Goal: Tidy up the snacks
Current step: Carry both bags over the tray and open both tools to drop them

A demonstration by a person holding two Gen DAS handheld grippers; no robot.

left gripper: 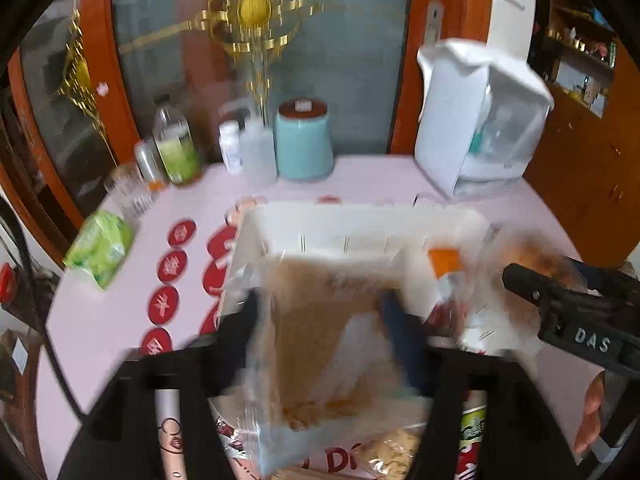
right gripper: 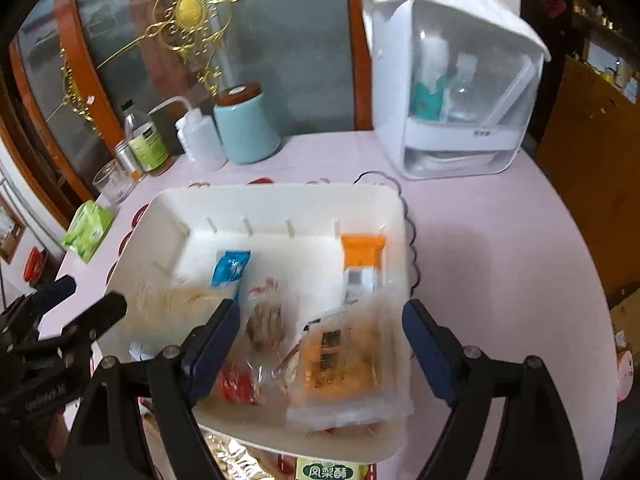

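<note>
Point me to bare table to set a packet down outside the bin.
Free: the pink tabletop right of the white bin, in front of the white dispenser. Crowded: the back-left edge with the bottles, teal jar, glass and green packet. The bin's near half is packed with snacks.

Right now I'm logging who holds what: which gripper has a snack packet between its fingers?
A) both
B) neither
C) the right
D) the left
D: the left gripper pinches a clear brown snack packet over the white bin; the right gripper is open and holds nothing.
</note>
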